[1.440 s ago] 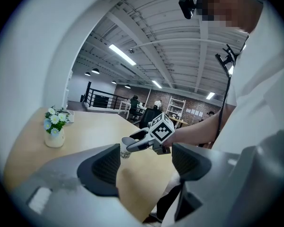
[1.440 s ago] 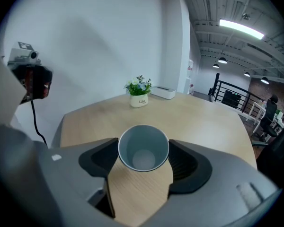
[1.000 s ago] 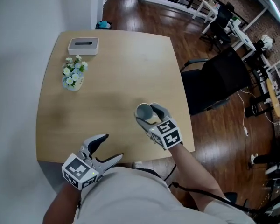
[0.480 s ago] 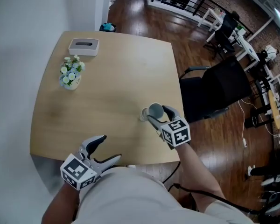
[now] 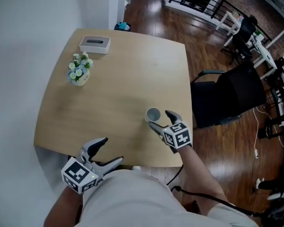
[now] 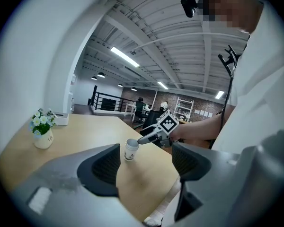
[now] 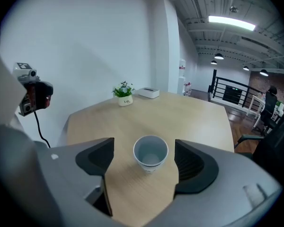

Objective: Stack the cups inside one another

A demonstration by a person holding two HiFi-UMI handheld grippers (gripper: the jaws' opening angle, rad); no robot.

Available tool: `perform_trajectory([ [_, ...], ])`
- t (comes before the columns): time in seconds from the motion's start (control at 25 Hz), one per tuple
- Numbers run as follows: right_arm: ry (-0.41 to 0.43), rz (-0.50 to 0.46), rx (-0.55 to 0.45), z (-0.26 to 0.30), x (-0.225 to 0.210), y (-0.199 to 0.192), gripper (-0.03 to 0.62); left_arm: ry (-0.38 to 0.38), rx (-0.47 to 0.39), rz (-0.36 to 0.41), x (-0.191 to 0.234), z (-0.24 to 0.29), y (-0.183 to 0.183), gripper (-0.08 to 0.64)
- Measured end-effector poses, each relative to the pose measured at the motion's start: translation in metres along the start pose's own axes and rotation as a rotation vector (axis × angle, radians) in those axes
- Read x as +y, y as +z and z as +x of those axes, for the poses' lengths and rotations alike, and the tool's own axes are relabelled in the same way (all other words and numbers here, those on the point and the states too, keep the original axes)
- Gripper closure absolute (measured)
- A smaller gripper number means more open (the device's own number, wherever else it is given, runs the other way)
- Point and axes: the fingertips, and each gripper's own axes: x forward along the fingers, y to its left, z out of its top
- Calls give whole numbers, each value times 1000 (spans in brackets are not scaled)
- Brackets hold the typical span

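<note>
A single white paper cup stands upright on the wooden table, near its right front corner. My right gripper is open just behind the cup, fingers apart from it. In the right gripper view the cup sits free between and beyond the spread jaws, its inside empty. My left gripper is open and holds nothing, at the table's front edge. From the left gripper view the cup shows with the right gripper beside it.
A small pot of flowers and a white tissue box stand at the table's far left. A black office chair is beyond the table's right edge. Wooden floor lies below on the right.
The right gripper was shut on the cup before. Now its jaws have opened, the cup stands on the table, and the gripper has drawn back slightly. The left gripper has stayed put.
</note>
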Motion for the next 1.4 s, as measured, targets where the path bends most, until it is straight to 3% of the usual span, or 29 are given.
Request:
perform_trajectory([
  [0.4, 100, 7, -37, -55, 21, -55, 196, 92, 60, -61, -50, 19, -19, 199],
  [0.64, 100, 17, -42, -89, 55, -83, 196, 48, 102, -32, -76, 17, -24, 199],
  [0.92, 17, 68, -81, -134, 99, -91, 196, -21, 59, 43, -82, -21, -14, 199],
  [1.4, -115, 75, -127, -187, 211, -93, 196, -87, 23, 76, -67, -126, -45, 199],
])
